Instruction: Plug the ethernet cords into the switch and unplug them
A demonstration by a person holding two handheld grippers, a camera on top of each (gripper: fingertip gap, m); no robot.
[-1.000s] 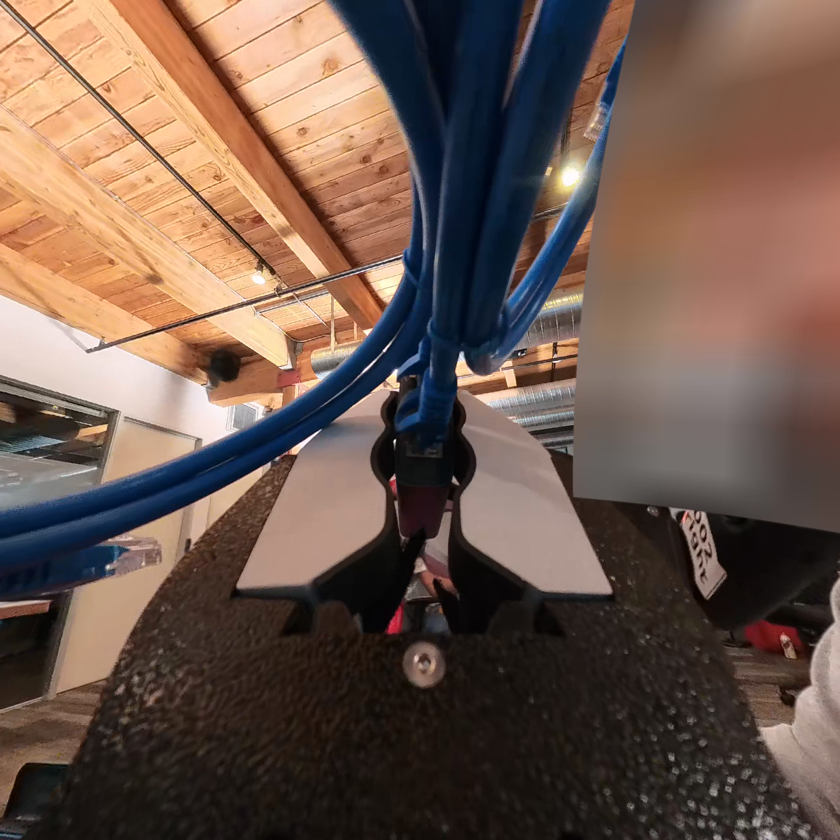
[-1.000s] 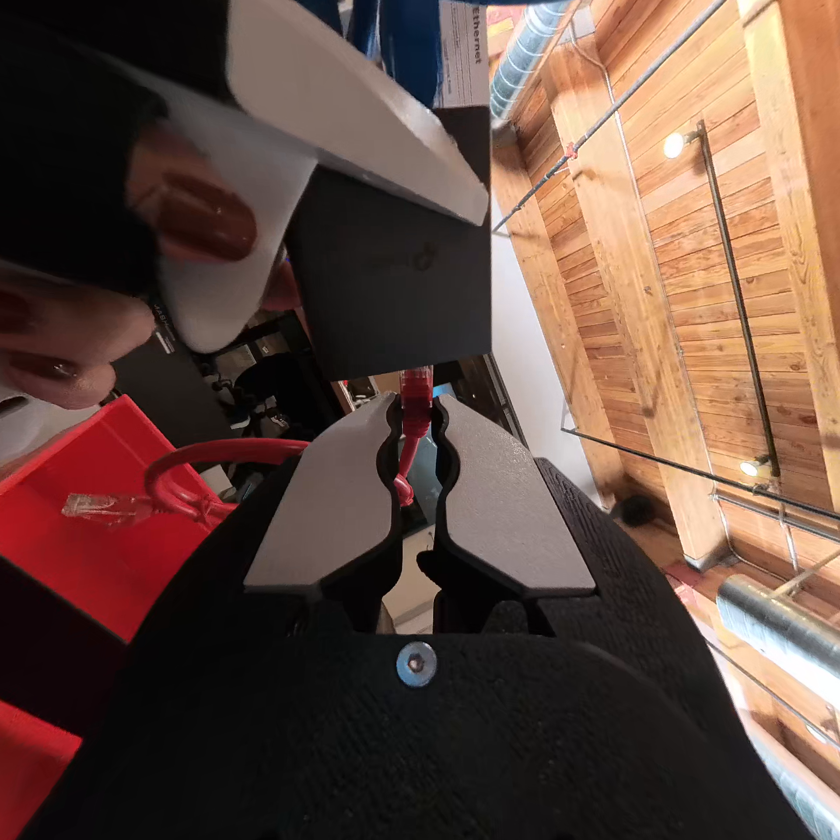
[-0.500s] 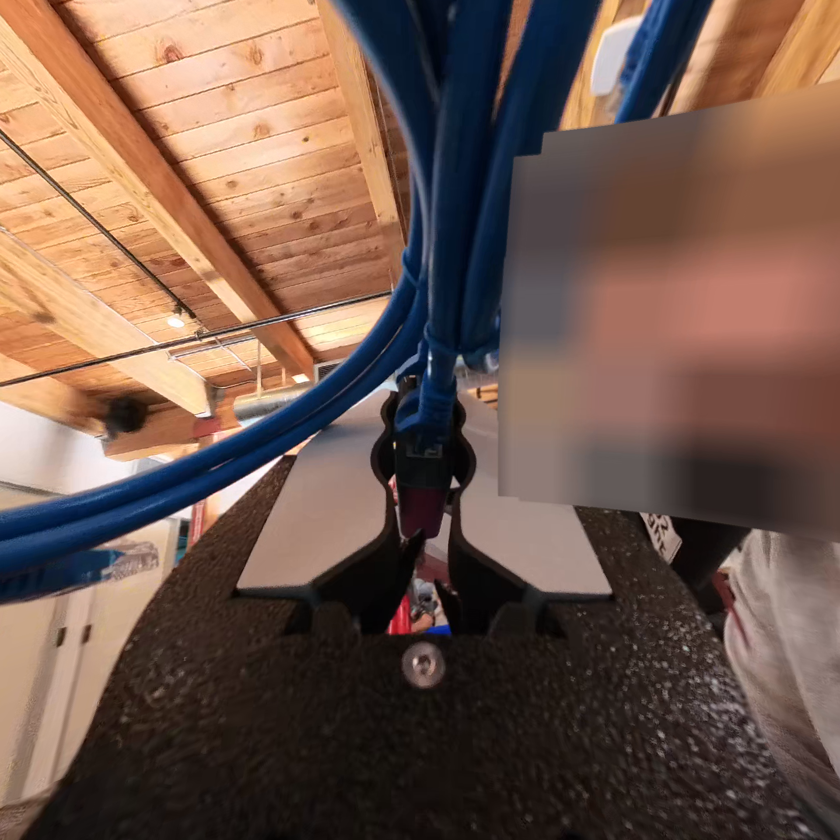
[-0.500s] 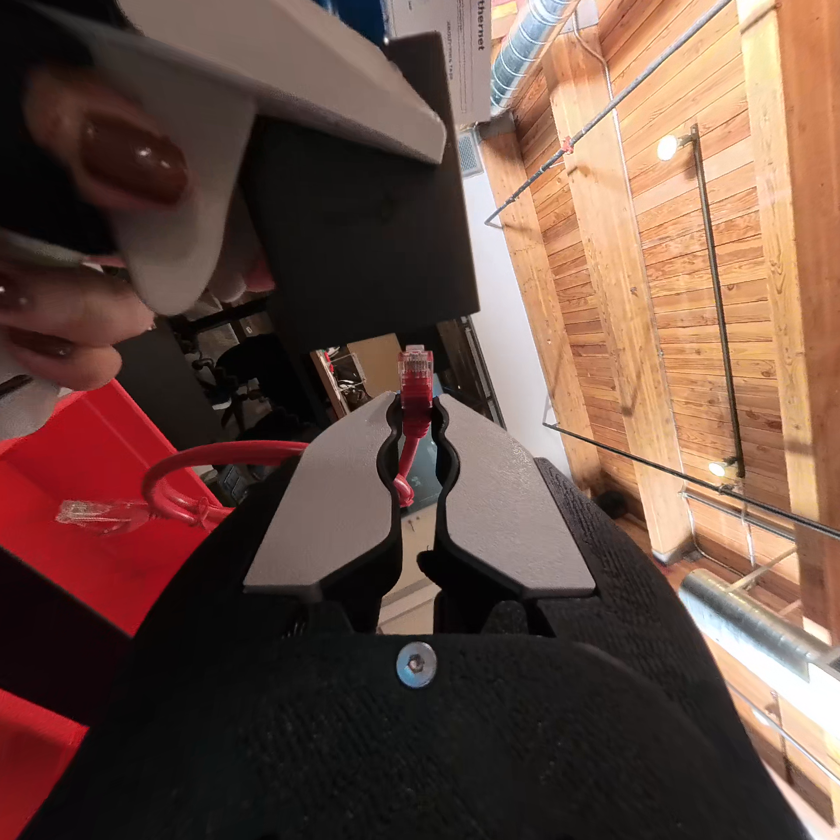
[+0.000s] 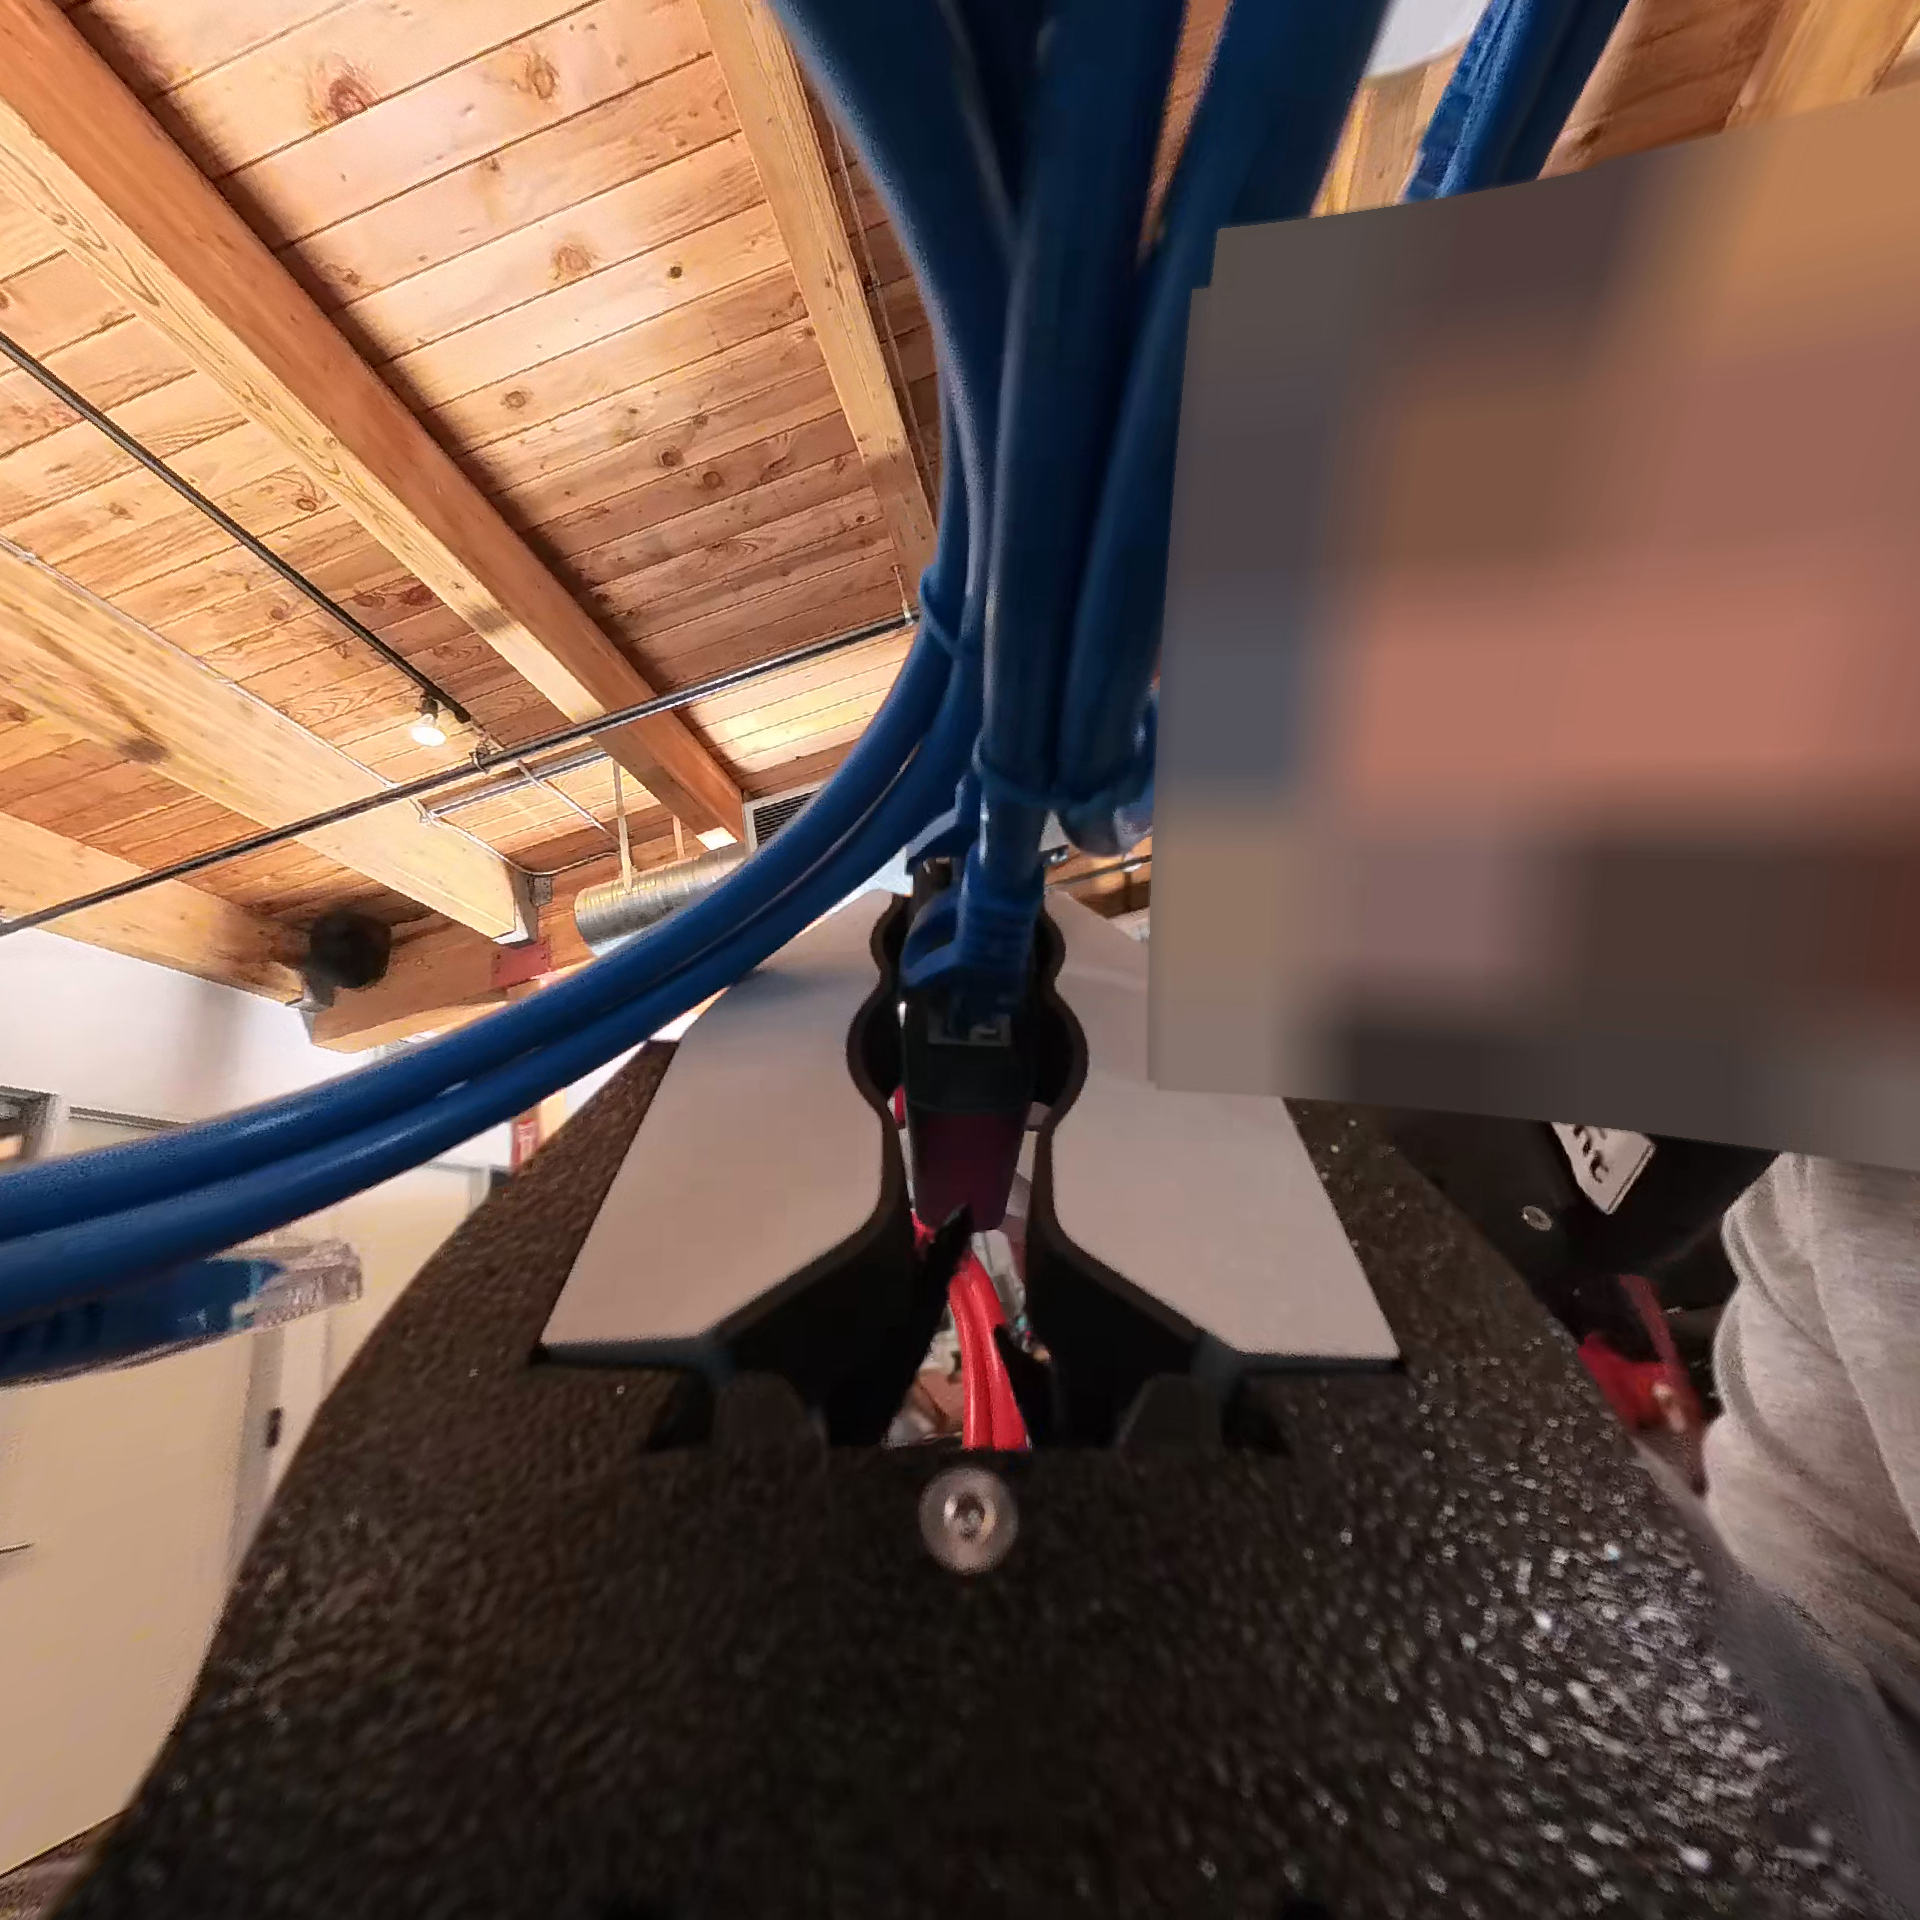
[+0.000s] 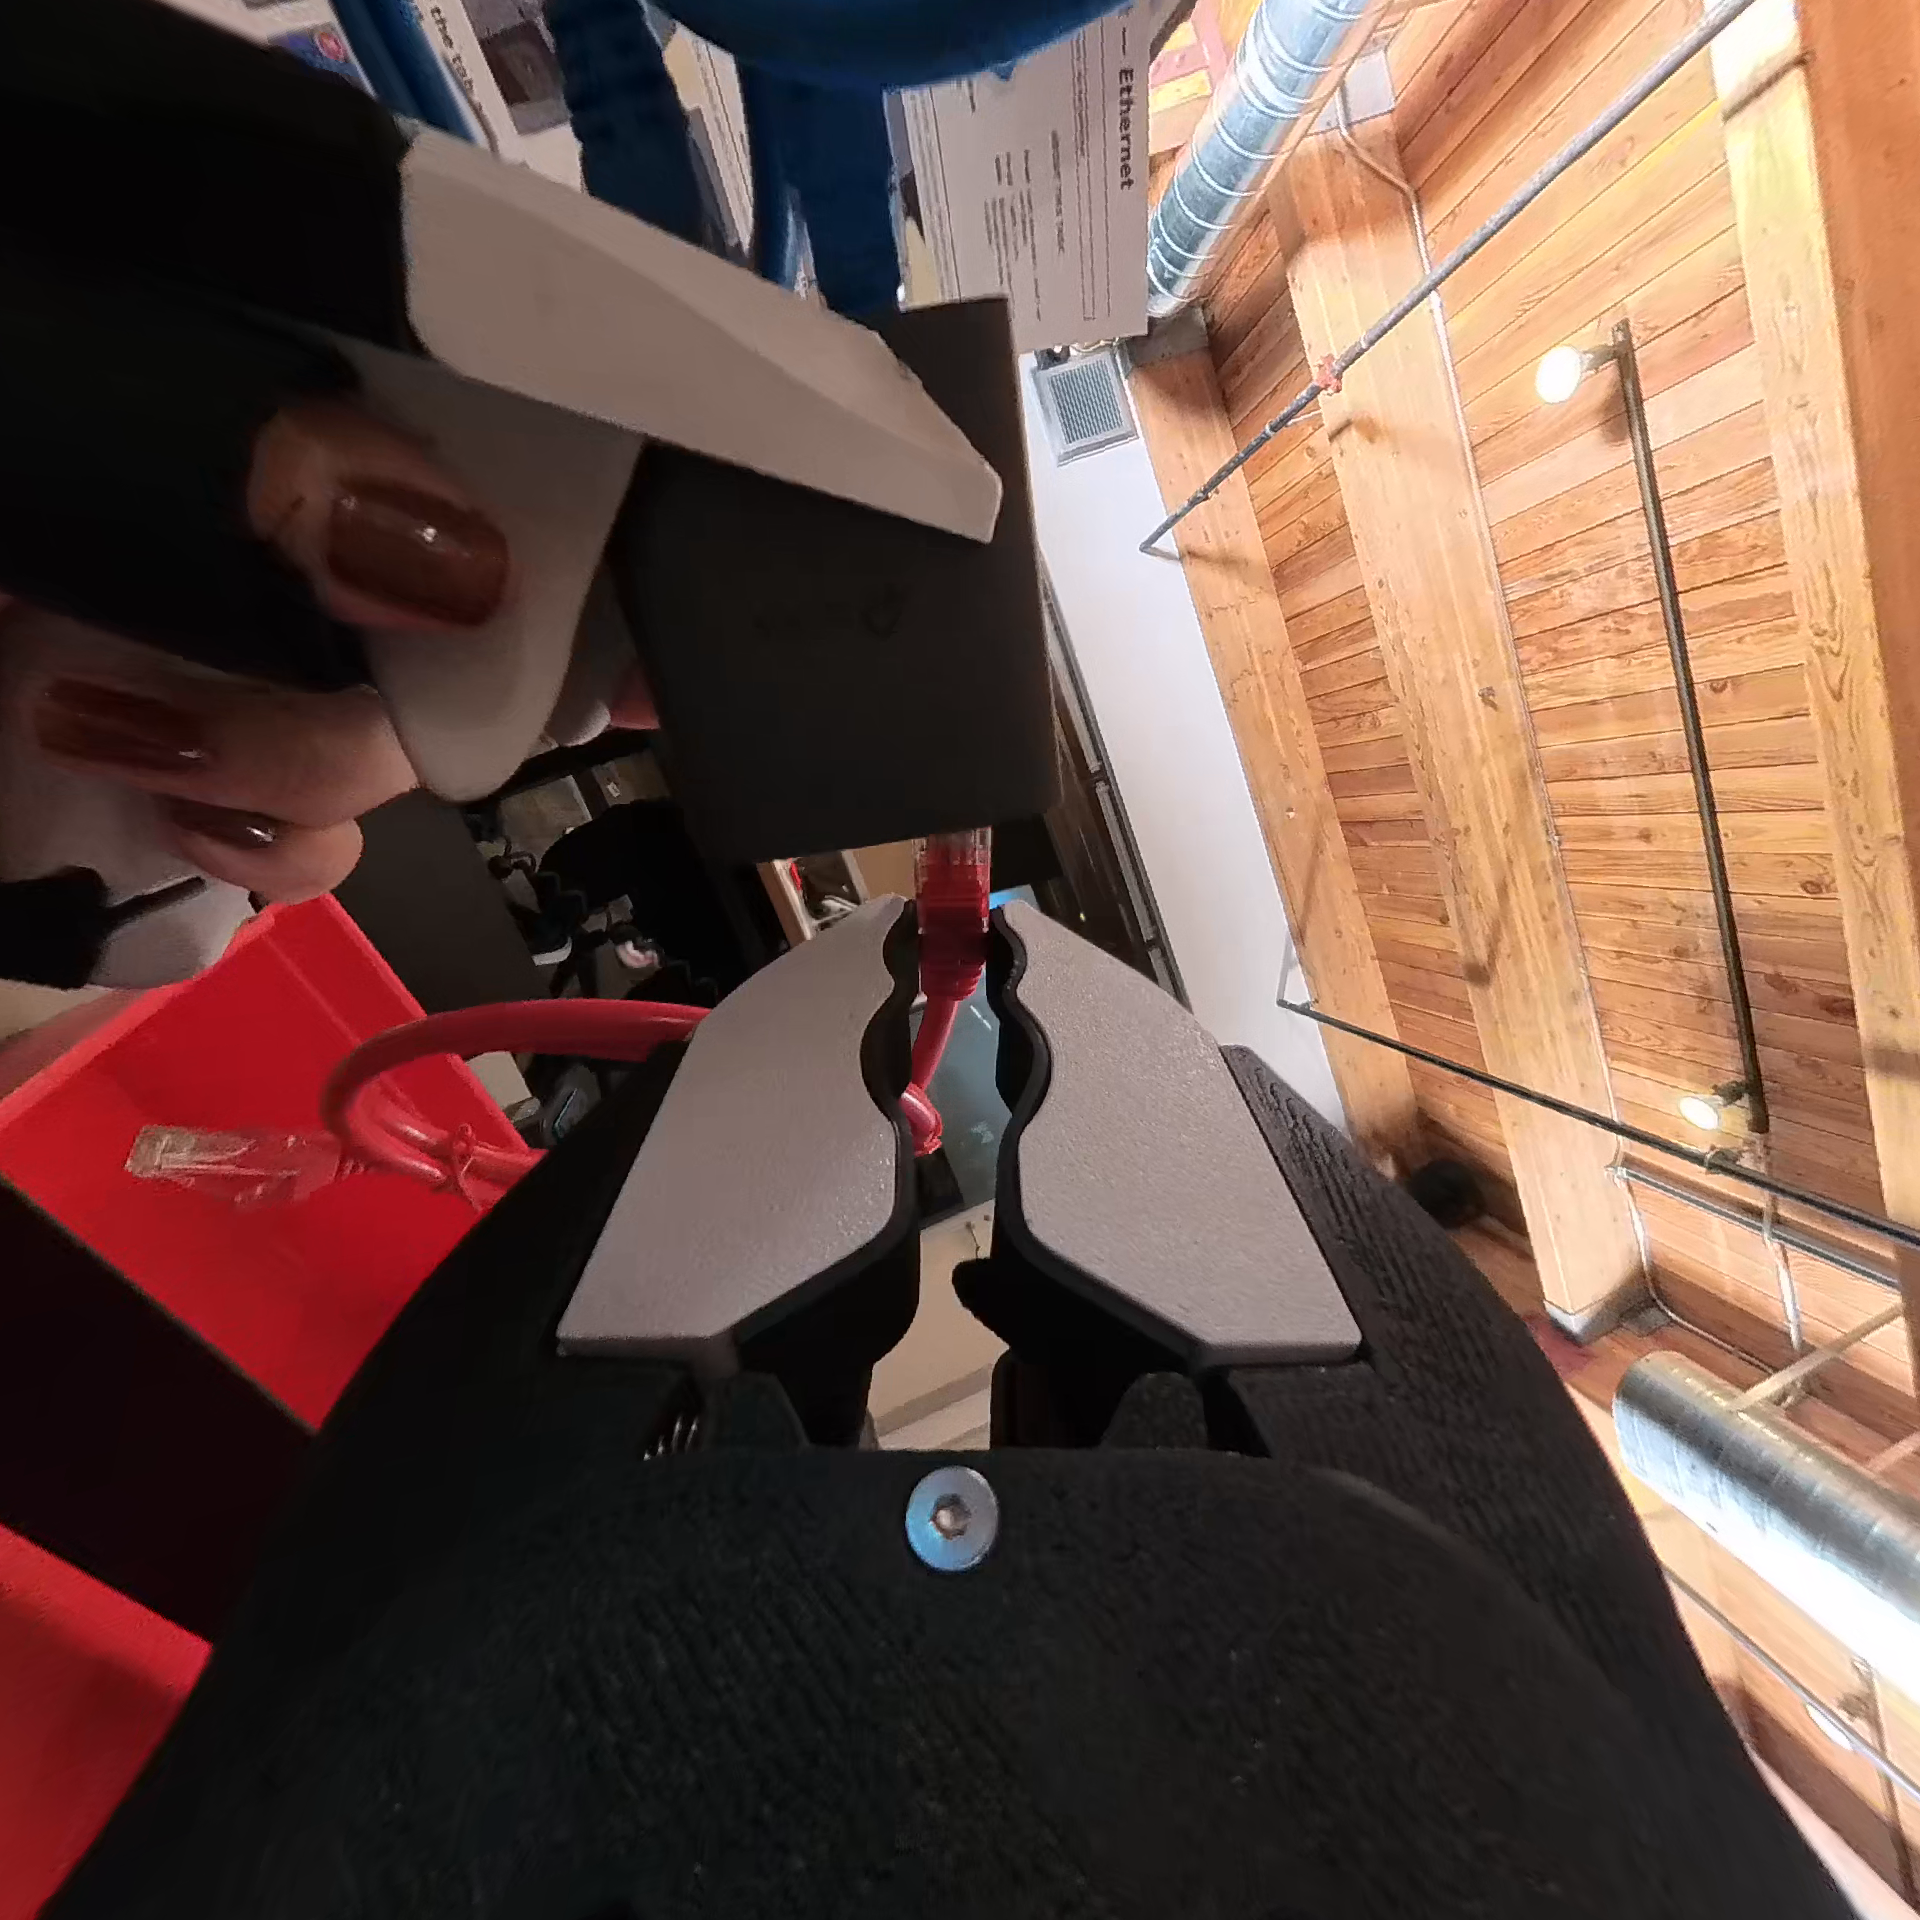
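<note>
My left gripper (image 5: 971, 935) points up at the ceiling. It is shut on a black coupler (image 5: 966, 1070) with a dark red lower end. A blue cable plug (image 5: 992, 914) sits in the coupler's top, and the bundled blue cable (image 5: 1039, 416) loops up and off to the left, with its clear plug (image 5: 291, 1283) at the left edge. A red cable (image 5: 982, 1371) shows below, between the fingers. My right gripper (image 6: 951, 914) is shut on a red cable plug (image 6: 951, 894). The plug's tip is right at the black underside of the left gripper (image 6: 831, 675), which a hand (image 6: 312, 748) holds.
The red cable's loop (image 6: 499, 1039) and its other clear plug (image 6: 208, 1153) hang left of my right gripper, over a red bin (image 6: 239, 1195). Papers (image 6: 1039, 187) hang behind. A wooden beam ceiling (image 5: 416, 416) and a metal duct (image 6: 1766, 1486) are overhead. A person in grey stands at right (image 5: 1818, 1455).
The red plug dropped away from the black underside of the left gripper, then came back up to it. The left view swung, and the red cable now shows below its fingers.
</note>
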